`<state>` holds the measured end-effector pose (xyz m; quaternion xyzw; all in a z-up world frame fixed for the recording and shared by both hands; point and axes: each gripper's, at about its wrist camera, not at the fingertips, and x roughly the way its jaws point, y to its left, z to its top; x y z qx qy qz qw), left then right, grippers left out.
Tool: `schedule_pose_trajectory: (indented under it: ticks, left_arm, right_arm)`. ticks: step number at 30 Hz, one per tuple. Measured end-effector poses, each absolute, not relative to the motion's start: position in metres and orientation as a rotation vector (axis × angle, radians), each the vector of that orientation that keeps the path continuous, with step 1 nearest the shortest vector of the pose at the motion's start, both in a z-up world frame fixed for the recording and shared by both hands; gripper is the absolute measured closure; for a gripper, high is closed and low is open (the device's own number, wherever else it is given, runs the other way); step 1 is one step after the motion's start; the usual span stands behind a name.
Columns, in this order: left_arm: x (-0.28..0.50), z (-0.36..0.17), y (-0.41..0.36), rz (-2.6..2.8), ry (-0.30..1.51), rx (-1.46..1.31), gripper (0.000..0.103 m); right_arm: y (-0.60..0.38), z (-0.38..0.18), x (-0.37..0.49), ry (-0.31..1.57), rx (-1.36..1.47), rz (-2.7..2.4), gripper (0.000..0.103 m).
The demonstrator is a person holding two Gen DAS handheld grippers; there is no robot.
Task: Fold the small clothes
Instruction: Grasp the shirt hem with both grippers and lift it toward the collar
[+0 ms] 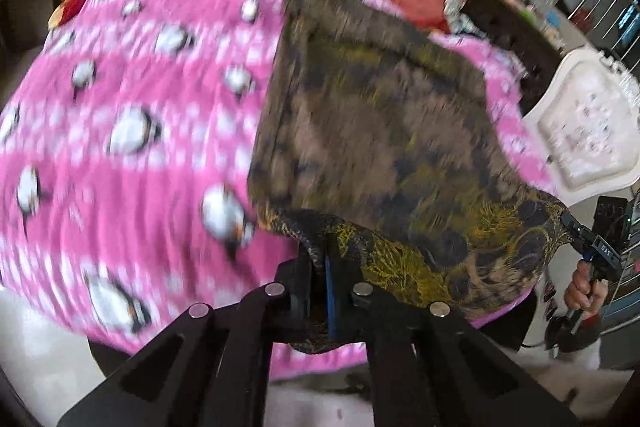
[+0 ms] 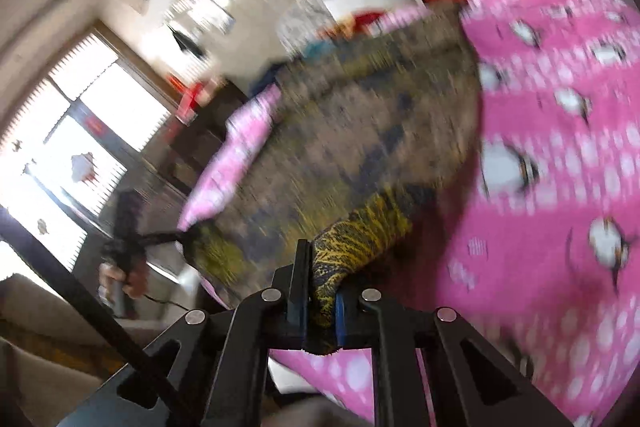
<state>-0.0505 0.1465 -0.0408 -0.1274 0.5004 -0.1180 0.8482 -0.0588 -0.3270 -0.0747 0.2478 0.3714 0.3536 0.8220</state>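
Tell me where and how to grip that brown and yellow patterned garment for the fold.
Grip the patterned garment at its two near corners, coming in from the near edge of the pink blanket. That hem hangs free, and the left gripper and right gripper are each shut on a corner there now.

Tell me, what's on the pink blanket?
White penguins and dots on the pink blanket; clearest in the left wrist view.

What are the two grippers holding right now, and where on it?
Both hold the brown and yellow patterned garment by its near edge: the left gripper is shut on one corner, the right gripper on the other, over the pink penguin blanket.
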Motion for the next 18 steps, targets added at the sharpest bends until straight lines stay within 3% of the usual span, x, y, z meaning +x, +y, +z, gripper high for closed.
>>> schedule_pose_trajectory:
  ticks: [8, 18]
  left_arm:
    - [0.038, 0.011, 0.154, -0.236, 0.928, -0.297, 0.098]
    - [0.189, 0.041, 0.144, -0.167, 0.870, -0.249, 0.098]
  right_arm:
    - [-0.336, -0.022, 0.009, 0.633, 0.519, 0.729, 0.093]
    - [-0.346, -0.001, 0.144, 0.622, 0.579, 0.600, 0.093]
